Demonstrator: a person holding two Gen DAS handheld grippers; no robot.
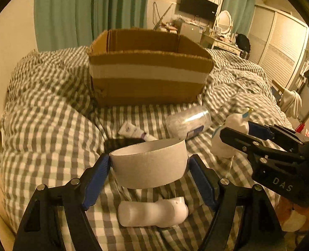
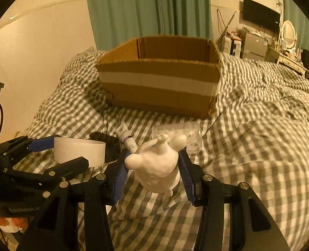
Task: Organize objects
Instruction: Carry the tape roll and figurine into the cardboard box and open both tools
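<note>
Left wrist view — left gripper (image 1: pixel 149 164) level, clamped on a white paper ring (image 1: pixel 149 165) above the checked bedspread (image 1: pixel 50 125); cardboard box (image 1: pixel 148 77) ahead.

Right wrist view — right gripper (image 2: pixel 152 165) grips a white toy figure (image 2: pixel 157 165), raised. Step: carrying 2 items; next, likely lift over the box rim and release.

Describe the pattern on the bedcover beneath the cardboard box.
The bedcover has a grey-and-white check pattern, clearest in the right wrist view.
</note>
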